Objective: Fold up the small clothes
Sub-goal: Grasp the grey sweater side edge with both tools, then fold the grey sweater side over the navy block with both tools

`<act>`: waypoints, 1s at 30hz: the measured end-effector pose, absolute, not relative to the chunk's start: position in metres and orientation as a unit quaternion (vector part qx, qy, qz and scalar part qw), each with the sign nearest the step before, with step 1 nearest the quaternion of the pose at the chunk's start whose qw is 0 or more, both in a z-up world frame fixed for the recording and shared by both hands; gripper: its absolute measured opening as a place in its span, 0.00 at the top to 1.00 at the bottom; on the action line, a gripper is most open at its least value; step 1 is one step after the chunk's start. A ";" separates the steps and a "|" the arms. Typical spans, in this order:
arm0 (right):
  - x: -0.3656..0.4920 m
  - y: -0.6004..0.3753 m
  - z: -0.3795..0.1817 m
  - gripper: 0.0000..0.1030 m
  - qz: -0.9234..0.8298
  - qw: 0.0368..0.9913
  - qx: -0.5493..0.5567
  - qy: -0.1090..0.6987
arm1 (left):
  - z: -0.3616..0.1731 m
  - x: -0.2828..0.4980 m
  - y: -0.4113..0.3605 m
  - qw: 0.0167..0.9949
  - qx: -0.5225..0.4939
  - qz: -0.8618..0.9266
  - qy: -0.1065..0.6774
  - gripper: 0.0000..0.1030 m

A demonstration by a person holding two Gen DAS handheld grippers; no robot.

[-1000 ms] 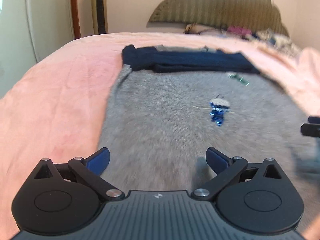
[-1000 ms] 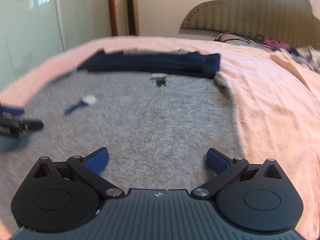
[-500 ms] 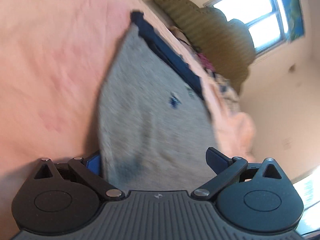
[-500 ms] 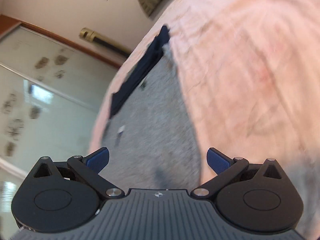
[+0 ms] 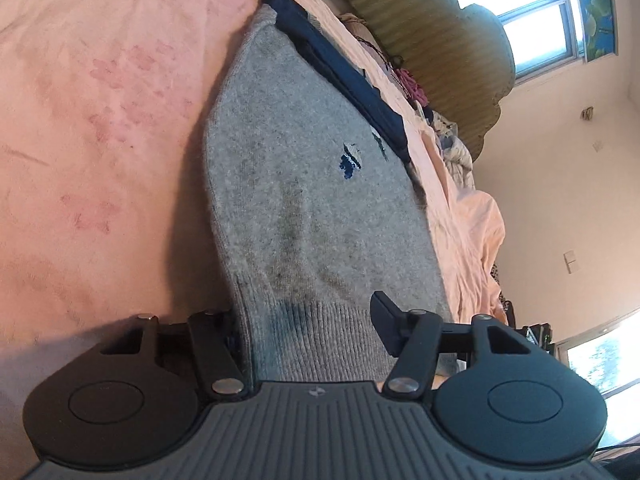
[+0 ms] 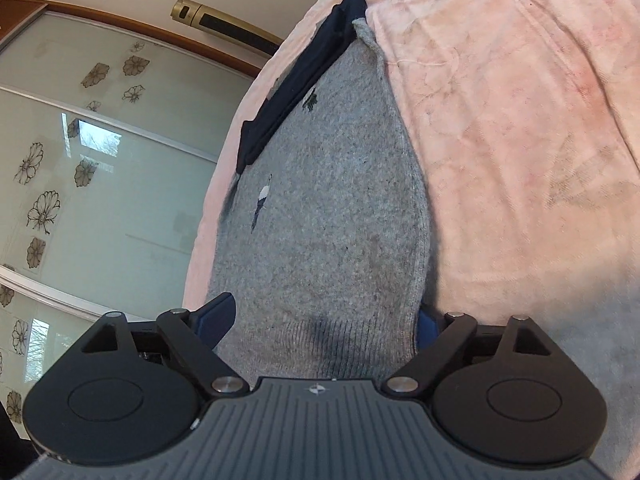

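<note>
Straddling the grey sweater [image 5: 304,200] hem at 6 o'clock, my left tongs [image 5: 308,330] and right tongs [image 6: 320,320] gape unclenched; closing shallow risks the ribbing slipping free.

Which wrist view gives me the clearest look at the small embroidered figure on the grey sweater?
The left wrist view: the embroidered figure faces the camera there, navy and white, sharp against the grey sweater. In the right wrist view the same embroidered figure is seen edge-on, squeezed into a thin sliver near the sweater's far side, so its shape is hard to read.
</note>
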State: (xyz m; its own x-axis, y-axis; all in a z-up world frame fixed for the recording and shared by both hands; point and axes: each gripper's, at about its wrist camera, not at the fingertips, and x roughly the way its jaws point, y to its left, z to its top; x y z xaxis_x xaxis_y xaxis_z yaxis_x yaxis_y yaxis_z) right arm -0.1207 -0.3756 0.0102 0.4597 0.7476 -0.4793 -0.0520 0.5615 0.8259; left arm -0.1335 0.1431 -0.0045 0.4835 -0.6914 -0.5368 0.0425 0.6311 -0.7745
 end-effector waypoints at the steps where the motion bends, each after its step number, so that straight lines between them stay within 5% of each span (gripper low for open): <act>1: -0.122 -0.376 0.010 0.16 0.262 0.762 0.385 0.450 | -0.005 -0.134 0.143 0.782 -0.360 -0.235 0.451 0.42; 6: -0.126 -0.378 0.009 0.19 0.261 0.761 0.386 0.451 | -0.003 -0.139 0.143 0.781 -0.346 -0.242 0.460 0.42; 8: -0.128 -0.377 0.009 0.21 0.260 0.763 0.383 0.452 | -0.001 -0.142 0.141 0.789 -0.323 -0.230 0.470 0.74; 9: -0.129 -0.375 0.010 0.35 0.254 0.768 0.373 0.455 | -0.003 -0.142 0.137 0.789 -0.301 -0.220 0.488 0.95; 10: -0.128 -0.372 0.009 0.53 0.245 0.772 0.355 0.466 | -0.006 -0.143 0.137 0.788 -0.298 -0.217 0.494 0.95; 11: -0.128 -0.369 0.006 0.86 0.238 0.771 0.339 0.483 | -0.006 -0.143 0.138 0.787 -0.302 -0.218 0.492 0.95; 20: -0.108 -0.380 0.041 0.89 0.292 0.782 0.370 0.407 | 0.048 -0.107 0.161 0.813 -0.347 -0.264 0.386 0.95; 30: 0.071 -0.392 0.073 0.89 0.317 0.796 0.424 0.294 | 0.064 0.077 0.174 0.838 -0.394 -0.237 0.292 0.95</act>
State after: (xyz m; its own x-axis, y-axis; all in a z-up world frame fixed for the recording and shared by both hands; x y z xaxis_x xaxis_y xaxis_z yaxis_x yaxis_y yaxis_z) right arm 0.0707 -0.3918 0.0728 0.6261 0.7541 -0.1982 -0.2558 0.4388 0.8614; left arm 0.0771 0.1735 0.0638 0.7167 -0.6281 -0.3030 0.1672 0.5766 -0.7998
